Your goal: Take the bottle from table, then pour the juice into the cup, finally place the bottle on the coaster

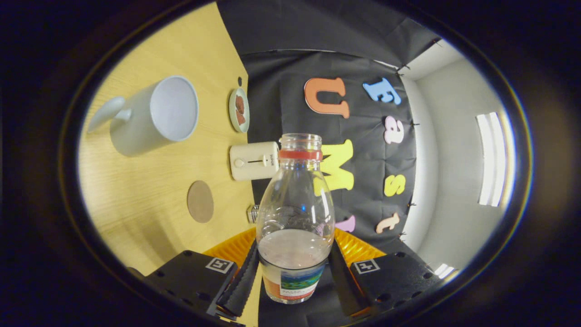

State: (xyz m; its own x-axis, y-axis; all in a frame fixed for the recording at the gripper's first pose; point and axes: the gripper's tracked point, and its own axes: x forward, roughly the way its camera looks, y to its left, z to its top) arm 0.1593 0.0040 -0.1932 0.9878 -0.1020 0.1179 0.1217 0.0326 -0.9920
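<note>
A clear plastic bottle [295,213] with a red neck ring and no cap sits between my fingers, and my gripper [292,272] is shut on its labelled lower part. Pale juice fills only the bottom of it. The view is rolled sideways, so the bottle lies about parallel to the wooden table [136,213], its mouth pointing toward the booth wall. The white cup [152,116] stands upright on the table, well off to the side of the bottle's mouth and not under it. The round brown coaster [200,201] lies flat on the table, nearer my fingers than the cup.
A small plate [239,110] with brown food and a cream box-shaped appliance [253,161] stand at the table's far edge by the black cloth. A small glass jar [253,213] sits beside the bottle. An orange ribbed thing [229,249] lies just behind my fingers.
</note>
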